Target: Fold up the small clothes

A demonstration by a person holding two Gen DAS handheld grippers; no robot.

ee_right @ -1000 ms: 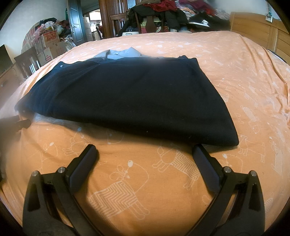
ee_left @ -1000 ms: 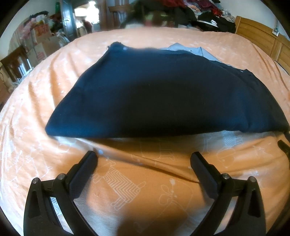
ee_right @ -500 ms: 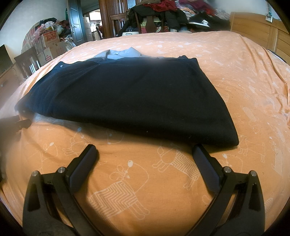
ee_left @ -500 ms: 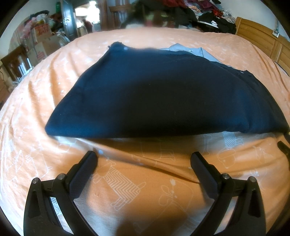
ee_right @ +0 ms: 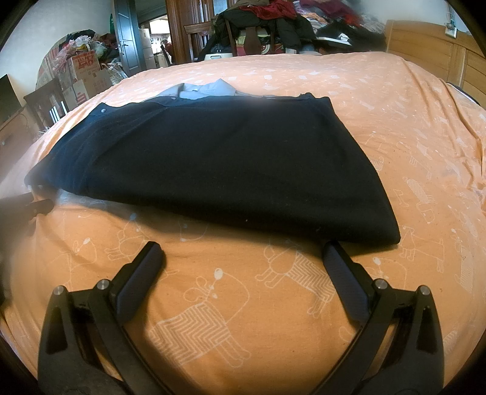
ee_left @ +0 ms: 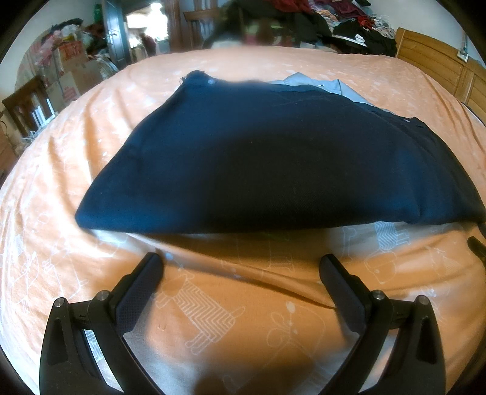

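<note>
**Both grippers spread and empty before a folded navy garment on the bed**

A dark navy folded knit garment [ee_left: 273, 158] lies flat on the bed's orange sheet printed with white cartoon animals [ee_left: 212, 310], roughly in the middle of the mattress and nearer the front edge than the far one. Its near edge is a thick fold running side to side. A pale grey-blue collared piece of clothing [ee_right: 206, 88] peeks out from under the garment's far edge, touching it.

The left gripper [ee_left: 240, 267] hangs just in front of the garment's near fold, its two black fingers spread wide and holding nothing; bare sheet shows between them. The right gripper [ee_right: 243, 258] is likewise spread wide and empty, set before the garment's near right corner, with its right finger [ee_right: 343, 273] just beside that corner; whether it touches the cloth cannot be told.

In the right wrist view a dark finger tip of the left gripper shows at the left, near the garment's near left corner. In the left wrist view a dark tip of the right gripper shows at the right rim.

A wooden headboard [ee_right: 425, 39] stands along the bed's right edge. Beyond the far edge sit a heap of dark and red clothes [ee_right: 273, 15] and stacked cardboard boxes [ee_right: 85, 70].
</note>
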